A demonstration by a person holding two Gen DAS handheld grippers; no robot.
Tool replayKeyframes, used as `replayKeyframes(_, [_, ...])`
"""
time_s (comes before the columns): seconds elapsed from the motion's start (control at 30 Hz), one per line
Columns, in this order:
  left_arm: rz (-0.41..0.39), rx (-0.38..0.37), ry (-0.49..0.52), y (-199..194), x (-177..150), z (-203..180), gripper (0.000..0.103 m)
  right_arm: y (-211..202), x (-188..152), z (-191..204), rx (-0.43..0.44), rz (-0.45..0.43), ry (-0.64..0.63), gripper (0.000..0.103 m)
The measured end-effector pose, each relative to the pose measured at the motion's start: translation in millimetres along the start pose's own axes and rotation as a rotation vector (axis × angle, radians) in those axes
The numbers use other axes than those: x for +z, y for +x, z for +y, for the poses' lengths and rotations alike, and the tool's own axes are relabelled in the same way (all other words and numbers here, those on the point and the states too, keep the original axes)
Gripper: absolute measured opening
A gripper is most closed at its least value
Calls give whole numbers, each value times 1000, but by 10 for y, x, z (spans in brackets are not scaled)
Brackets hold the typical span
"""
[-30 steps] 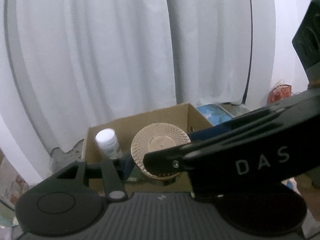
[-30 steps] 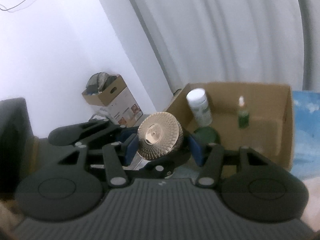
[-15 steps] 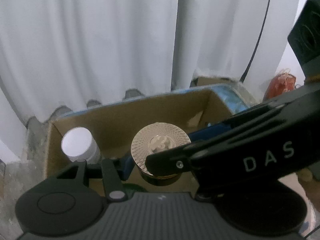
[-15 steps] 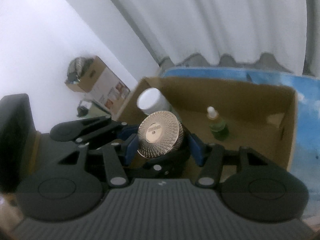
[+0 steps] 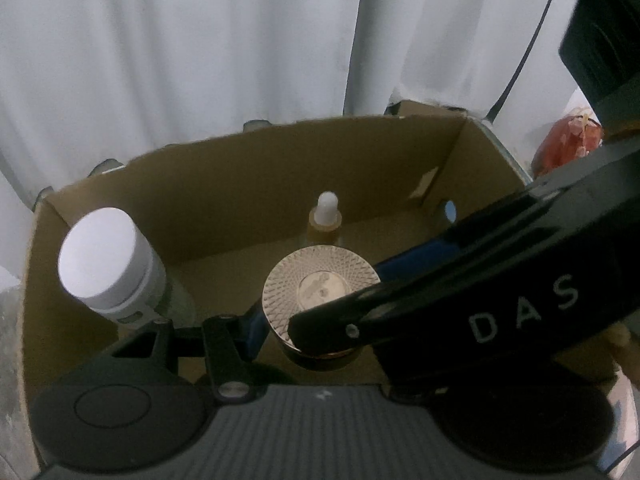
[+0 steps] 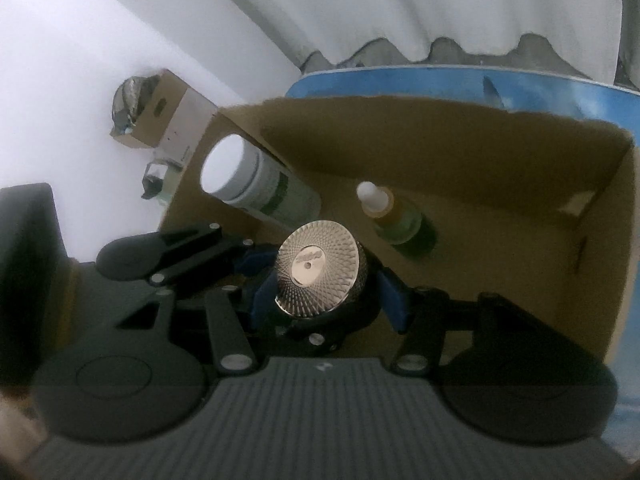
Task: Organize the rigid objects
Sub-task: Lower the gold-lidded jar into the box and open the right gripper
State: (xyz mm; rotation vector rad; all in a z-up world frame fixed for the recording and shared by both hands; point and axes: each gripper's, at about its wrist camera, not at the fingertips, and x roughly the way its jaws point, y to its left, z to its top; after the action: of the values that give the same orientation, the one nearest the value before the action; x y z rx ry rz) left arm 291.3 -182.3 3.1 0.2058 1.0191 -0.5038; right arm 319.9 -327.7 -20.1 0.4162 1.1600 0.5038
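Note:
A round jar with a patterned gold lid [image 5: 320, 292] [image 6: 318, 270] is held over the open cardboard box [image 5: 240, 172] [image 6: 500, 152]. My left gripper [image 5: 316, 320] and my right gripper [image 6: 324, 300] are both shut on the jar, their blue pads against its sides. The right gripper's black finger [image 5: 460, 304] crosses the left wrist view and covers part of the jar. Inside the box stand a white-capped bottle [image 5: 108, 264] [image 6: 256, 184] at the left and a small green dropper bottle [image 5: 326, 216] [image 6: 400, 220] near the back wall.
White curtains hang behind the box. The box stands on a blue patterned surface [image 6: 440, 80]. A small cardboard carton [image 6: 160, 120] sits on the floor at the left. A red bag [image 5: 568, 140] lies at the right.
Both grippers, still holding the gold-lidded jar, have moved forward and down over the box. The box interior, the white-capped bottle and the dropper bottle now look larger and nearer.

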Motion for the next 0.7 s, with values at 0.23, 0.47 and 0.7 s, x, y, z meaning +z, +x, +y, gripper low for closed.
replayKeyframes(0.23, [44,-3,-10,97,21,56,57,140,40,-83,19,43,31,59])
replayKeyframes(0.47, [131,-12,-42,211,39,94,58,218,52,-111,20,70,53,60])
replayKeyframes(0.7, [86,8,-32,88,43,101,67,194,51,-134,9,56,71,63])
